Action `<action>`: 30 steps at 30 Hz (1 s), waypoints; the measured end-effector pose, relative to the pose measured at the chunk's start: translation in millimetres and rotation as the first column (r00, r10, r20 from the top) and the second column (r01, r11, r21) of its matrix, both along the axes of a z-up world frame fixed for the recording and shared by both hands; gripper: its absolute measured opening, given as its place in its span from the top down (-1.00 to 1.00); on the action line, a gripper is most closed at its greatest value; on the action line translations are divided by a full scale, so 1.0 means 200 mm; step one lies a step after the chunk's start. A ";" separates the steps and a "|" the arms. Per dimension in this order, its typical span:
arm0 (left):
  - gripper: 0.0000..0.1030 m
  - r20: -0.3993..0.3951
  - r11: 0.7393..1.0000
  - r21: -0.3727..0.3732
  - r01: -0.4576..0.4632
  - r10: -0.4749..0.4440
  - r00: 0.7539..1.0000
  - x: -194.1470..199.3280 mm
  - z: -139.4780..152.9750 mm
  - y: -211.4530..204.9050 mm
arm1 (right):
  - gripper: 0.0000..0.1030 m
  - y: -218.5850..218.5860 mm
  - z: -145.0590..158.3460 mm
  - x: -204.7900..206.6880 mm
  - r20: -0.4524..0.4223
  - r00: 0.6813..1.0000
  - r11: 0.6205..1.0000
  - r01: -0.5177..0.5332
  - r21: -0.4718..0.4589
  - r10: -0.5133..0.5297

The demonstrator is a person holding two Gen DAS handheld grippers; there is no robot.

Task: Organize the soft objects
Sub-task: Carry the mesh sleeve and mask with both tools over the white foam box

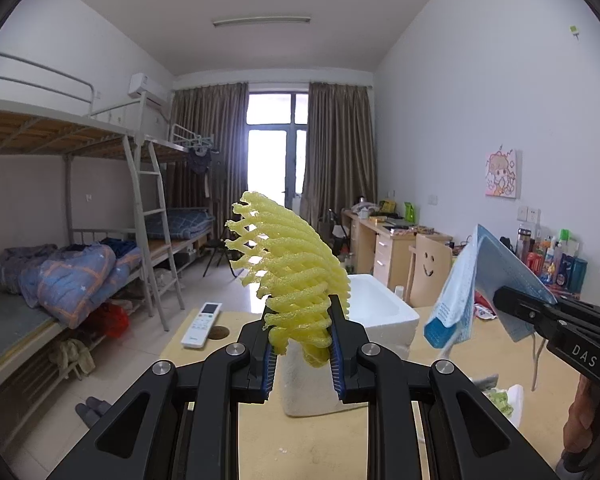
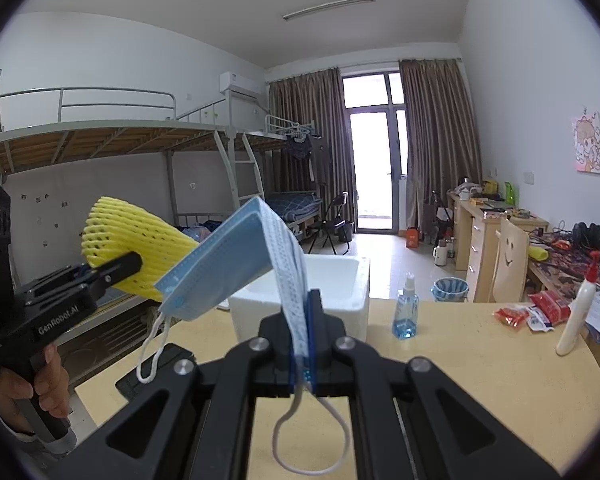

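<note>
Foam net (image 1: 290, 264) clamped in left hand-held gripper (image 1: 302, 344) (aloft).

I see a light tan desk (image 2: 480, 364) carrying the items. A white foam box (image 2: 300, 304) stands on it near the far edge. A white remote control (image 1: 202, 325) lies on the left part, beside a round brown cable port (image 1: 219, 333). On the right part stand a blue spray bottle (image 2: 406, 308) and a white squeeze bottle (image 2: 576, 312), with red snack packets (image 2: 534, 311) lying between them.
</note>
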State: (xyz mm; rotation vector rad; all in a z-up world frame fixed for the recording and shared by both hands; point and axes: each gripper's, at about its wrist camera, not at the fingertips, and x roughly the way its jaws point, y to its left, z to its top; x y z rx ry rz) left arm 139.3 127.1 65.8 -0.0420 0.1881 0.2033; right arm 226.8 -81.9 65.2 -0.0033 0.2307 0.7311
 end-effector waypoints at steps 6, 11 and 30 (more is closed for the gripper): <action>0.55 -0.010 1.000 0.001 0.006 -0.006 1.000 0.10 0.02 0.02 | 0.86 0.06 0.02 0.09 -0.019 1.000 1.000 0.011 -0.002 -0.011; 0.55 -0.019 1.000 0.006 -0.003 0.003 1.000 0.19 0.05 0.06 | 0.86 0.09 0.03 0.17 -0.046 0.998 0.999 0.039 -0.015 -0.040; 0.55 -0.095 1.000 -0.008 0.018 -0.019 0.995 0.55 0.06 0.19 | 0.86 0.32 0.10 0.46 -0.035 0.999 0.996 0.025 -0.085 -0.028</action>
